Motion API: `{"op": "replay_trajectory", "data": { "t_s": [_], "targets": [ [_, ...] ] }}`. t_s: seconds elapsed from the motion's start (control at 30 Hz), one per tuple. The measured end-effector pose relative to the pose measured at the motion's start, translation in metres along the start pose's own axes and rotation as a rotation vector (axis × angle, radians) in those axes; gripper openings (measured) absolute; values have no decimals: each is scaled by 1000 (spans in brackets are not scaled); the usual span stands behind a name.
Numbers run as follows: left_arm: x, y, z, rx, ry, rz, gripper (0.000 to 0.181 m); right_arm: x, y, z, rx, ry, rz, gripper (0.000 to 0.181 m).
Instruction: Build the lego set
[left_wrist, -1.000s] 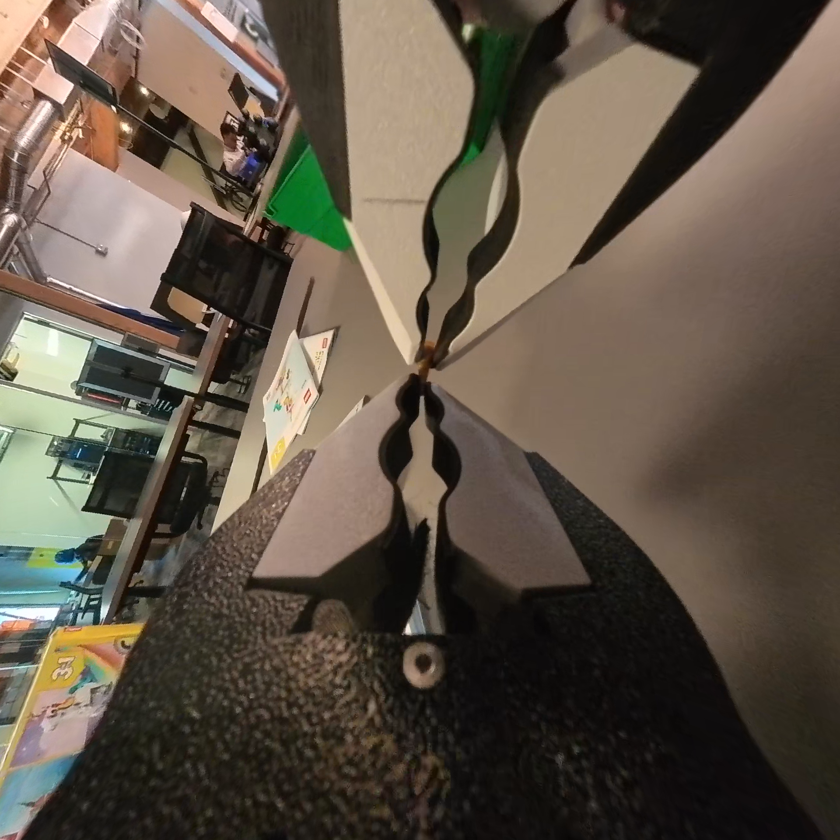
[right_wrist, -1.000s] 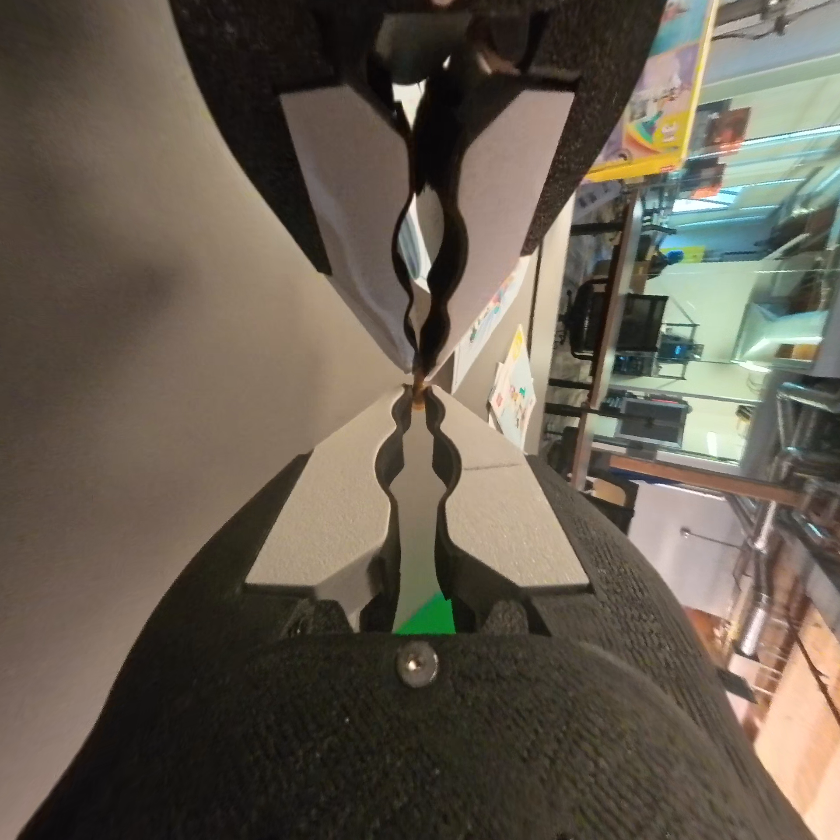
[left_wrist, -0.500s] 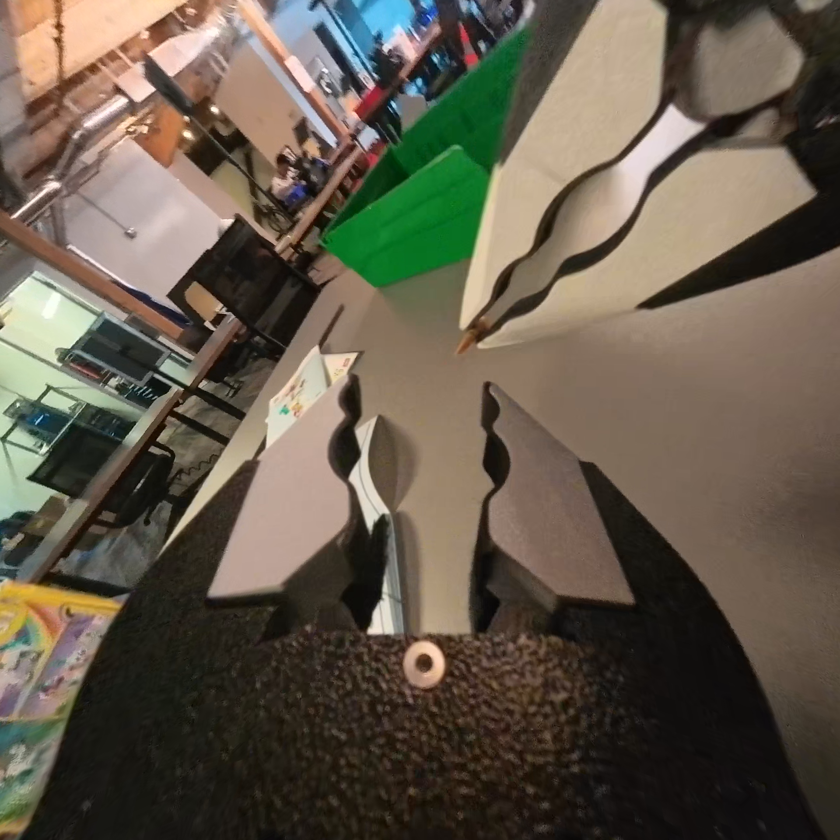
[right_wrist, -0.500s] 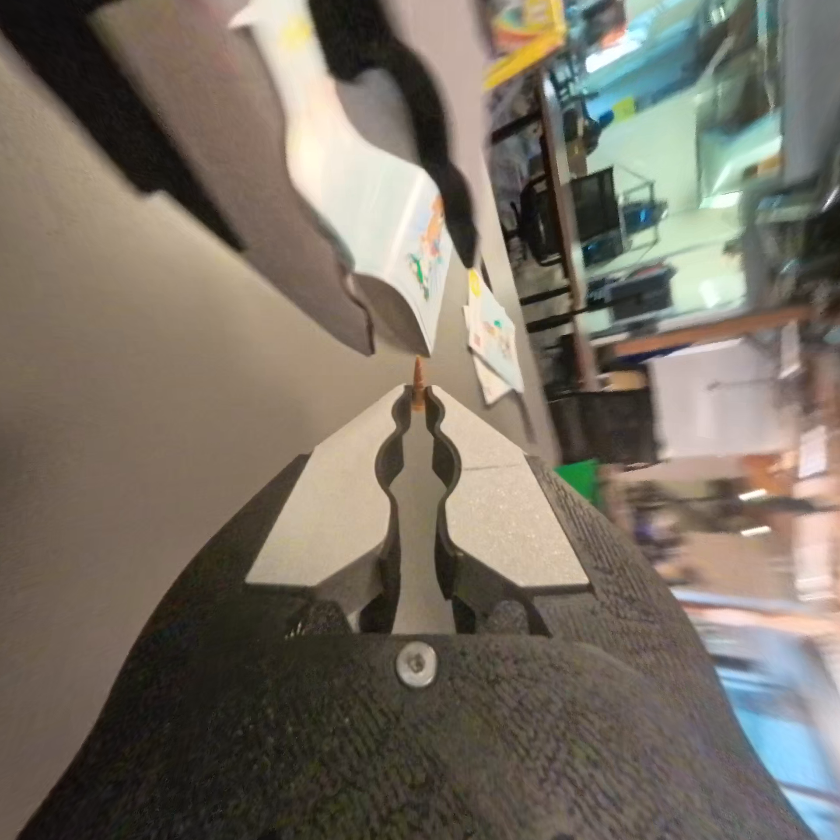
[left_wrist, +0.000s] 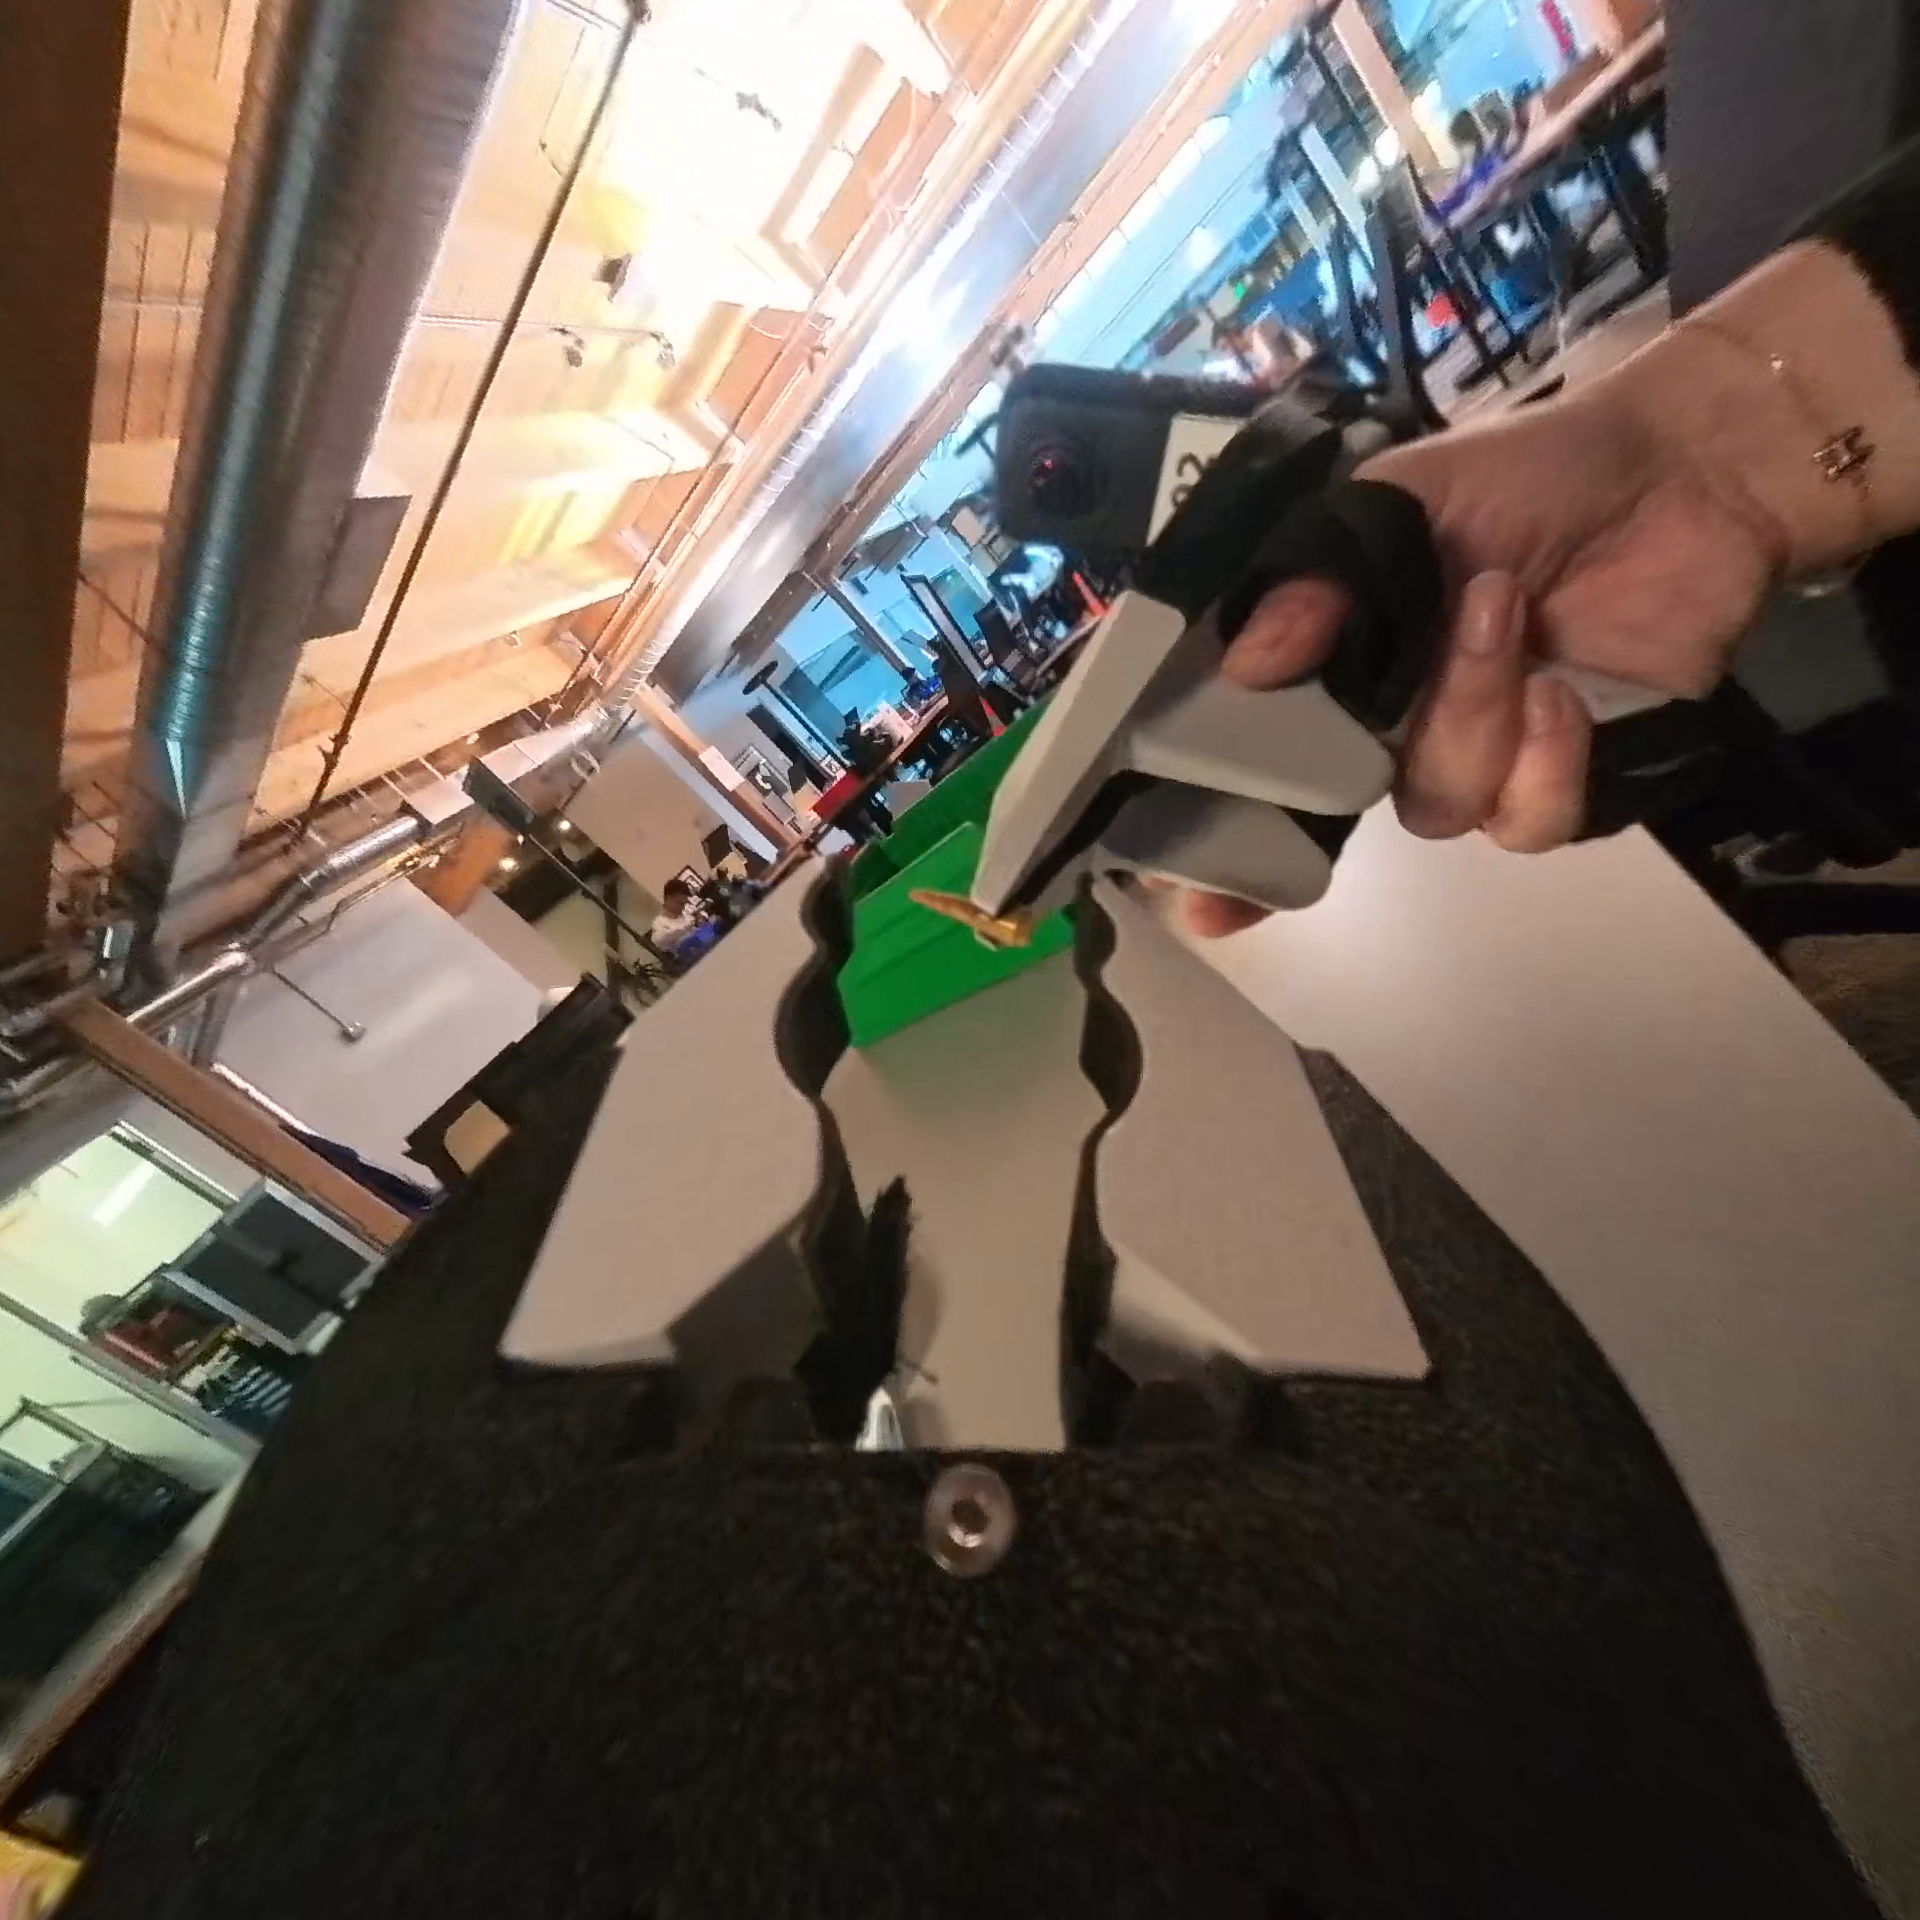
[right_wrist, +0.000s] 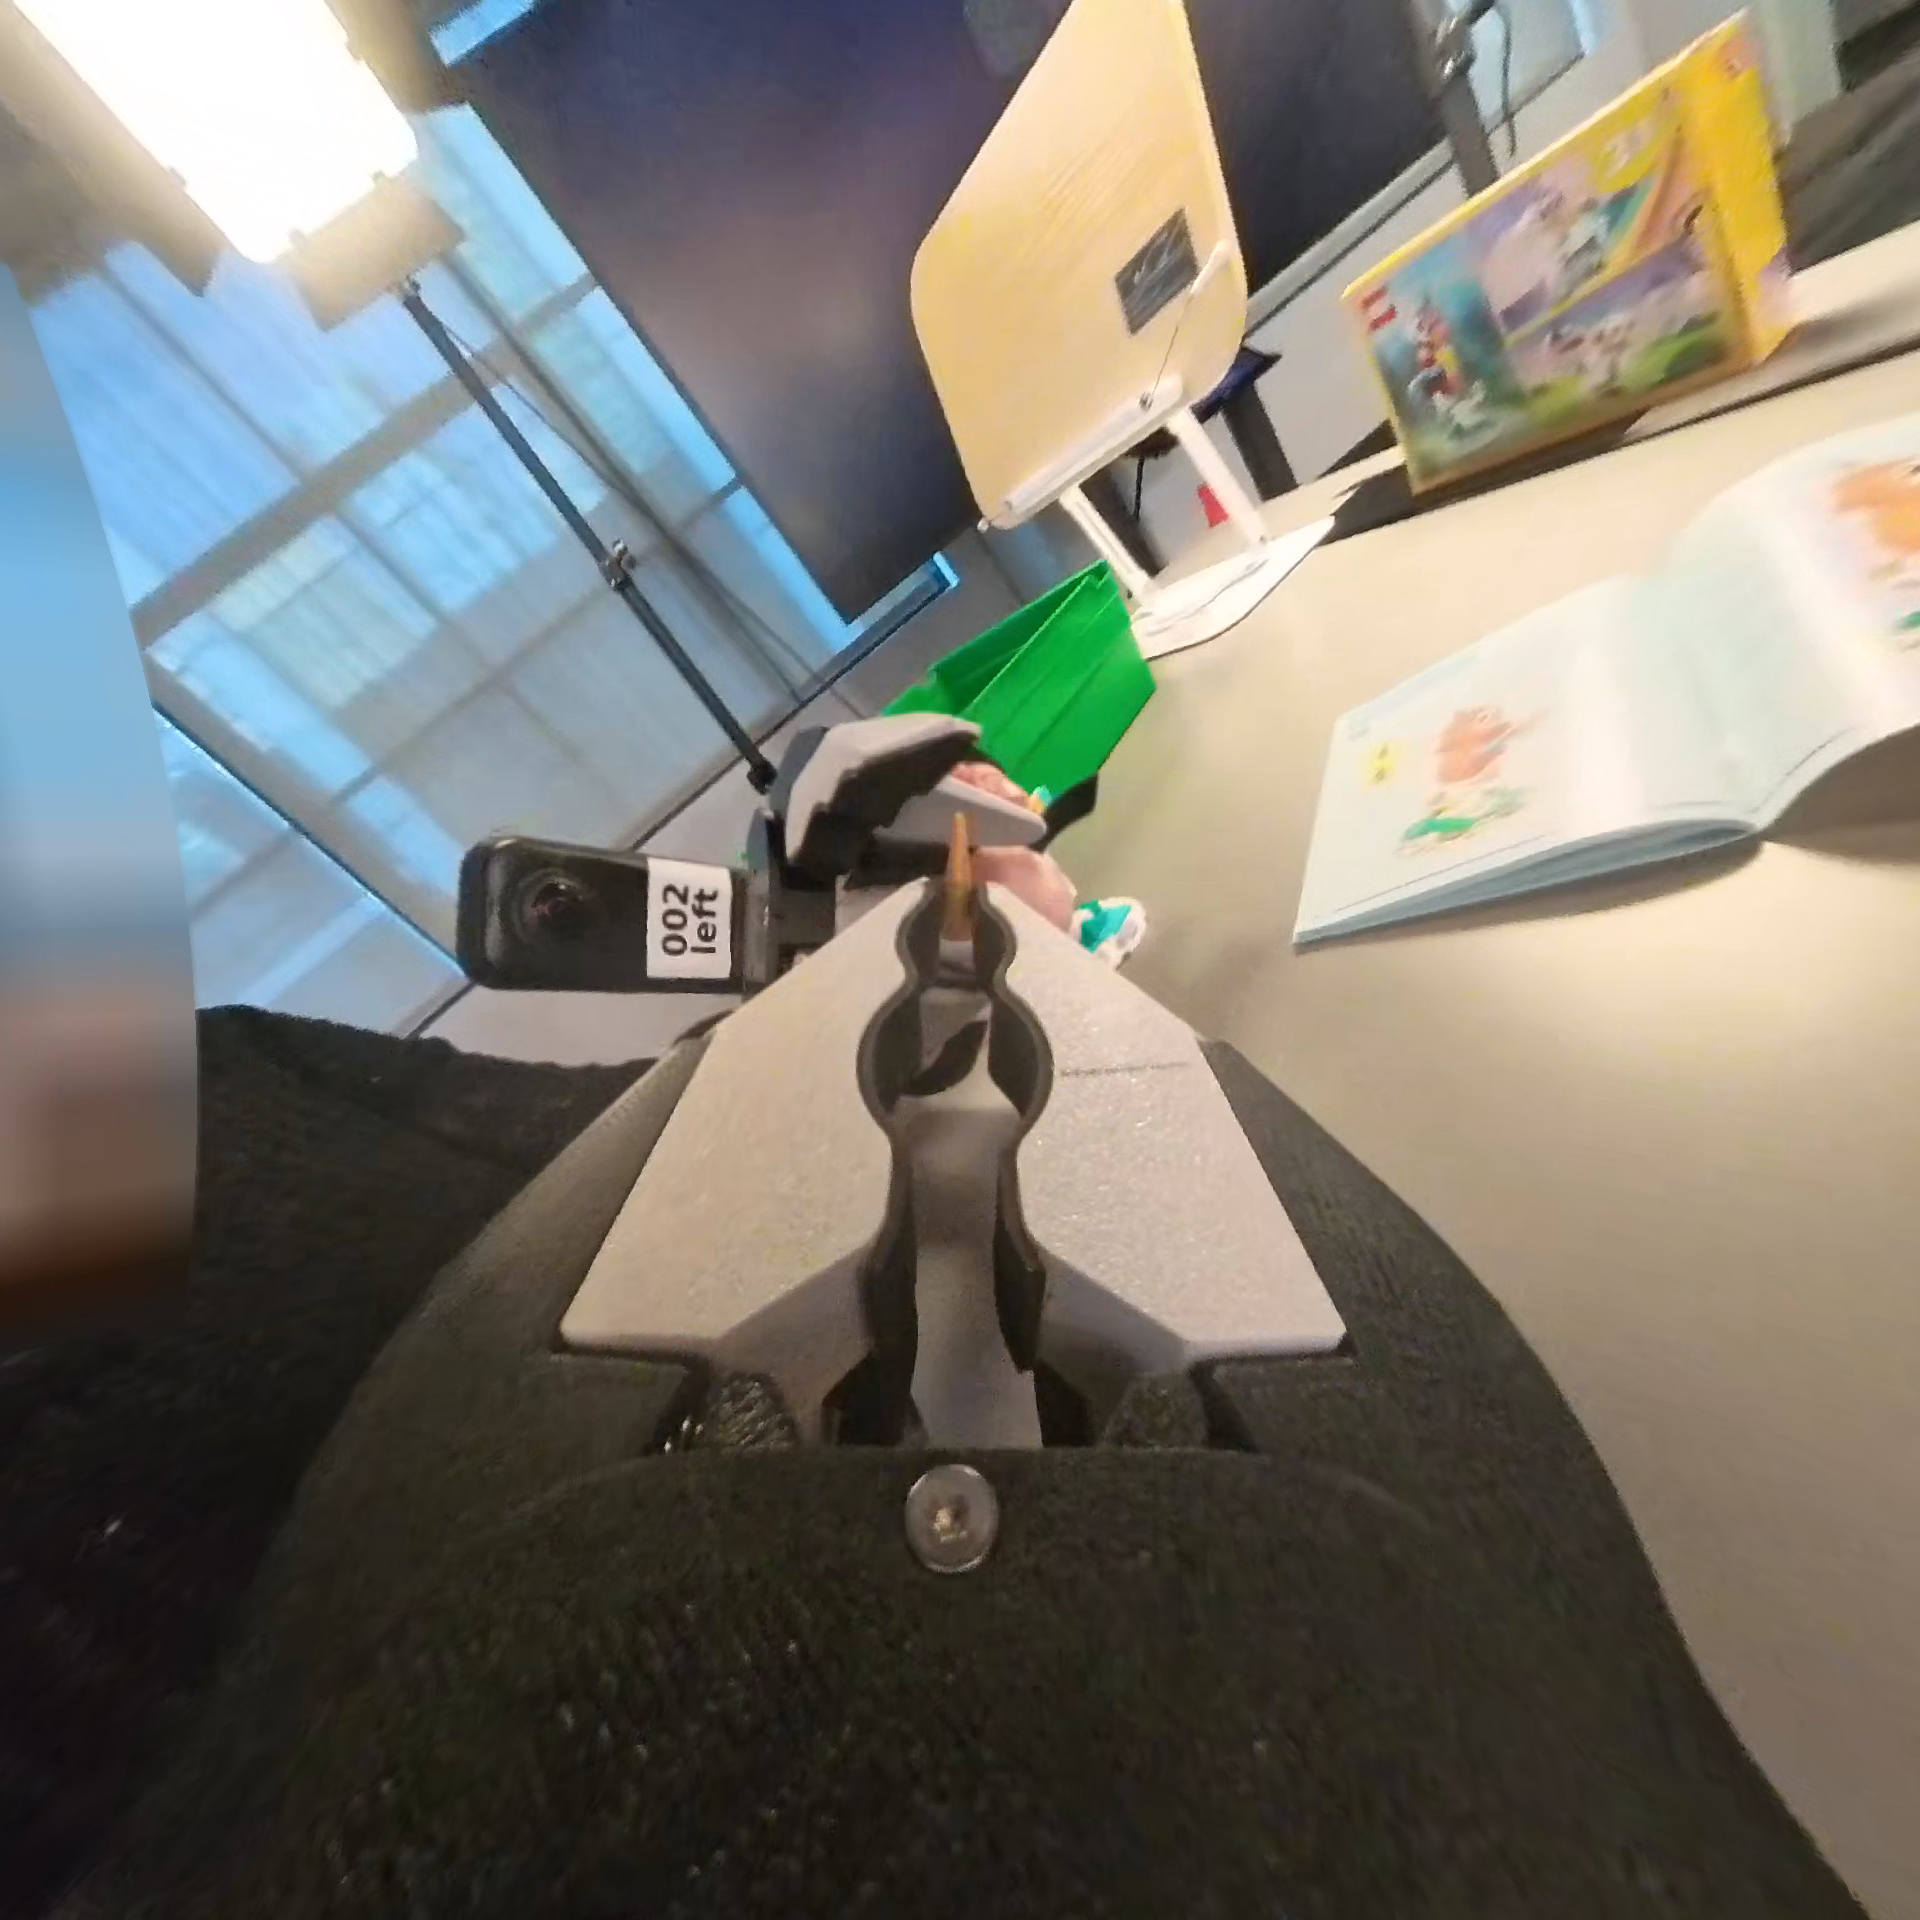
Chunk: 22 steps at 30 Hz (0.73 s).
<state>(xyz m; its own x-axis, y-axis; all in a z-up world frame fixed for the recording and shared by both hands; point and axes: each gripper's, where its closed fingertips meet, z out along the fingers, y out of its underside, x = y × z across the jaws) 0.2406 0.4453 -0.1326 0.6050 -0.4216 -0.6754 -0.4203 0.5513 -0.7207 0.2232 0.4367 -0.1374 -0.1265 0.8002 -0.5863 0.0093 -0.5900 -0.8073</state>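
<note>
Left grey two-finger tool (left_wrist: 961, 935) is spread wide with nothing between its wavy fingers (left_wrist: 707, 1122), held up off the pale grey table (left_wrist: 1558, 1039). Beyond its tips sits the green plastic bin (left_wrist: 935, 966), toward the far edge of the table.

Right grey two-finger tool (right_wrist: 956, 914) is clenched on a small tan-gold pointed lego piece (right_wrist: 957, 868); the piece sticks out past the fingertips like a tiny spike. From the left wrist view the same right tool (left_wrist: 1023, 909) shows out in front, gripped by a person's hand (left_wrist: 1579, 582), with that tan piece (left_wrist: 971, 914) poking sideways from its tips, in front of the green bin and above the table.

In the right wrist view the left tool (right_wrist: 997, 805) shows ahead, a black camera (right_wrist: 582, 920) on its body, fingers parted. Just beside the tip of the right tool lies a small teal and white lego piece (right_wrist: 1110, 920) on the table. An open instruction booklet (right_wrist: 1621, 748) lies flat to the right, and a yellow lego box (right_wrist: 1569, 249) stands near the far edge.
</note>
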Motion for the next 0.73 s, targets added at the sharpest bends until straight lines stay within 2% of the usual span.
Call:
{"op": "replay_trajectory", "data": {
  "t_s": [0.1, 0.37, 0.63, 0.73],
  "targets": [
    [9, 7, 2, -43, 30, 57, 31, -1, 5, 2, -32, -10, 5, 3],
    [12, 6, 0, -50, 72, 78, 22, -1, 12, -2, -132, -17, -6, 3],
    [17, 1, -1, -25, 96, 79, 29, 1, 18, -4, -225, 12, -61, 3],
    [21, 3, 0, -38, 113, 90, 23, 1, 19, -5, -237, 8, -52, 3]
  ]
}}
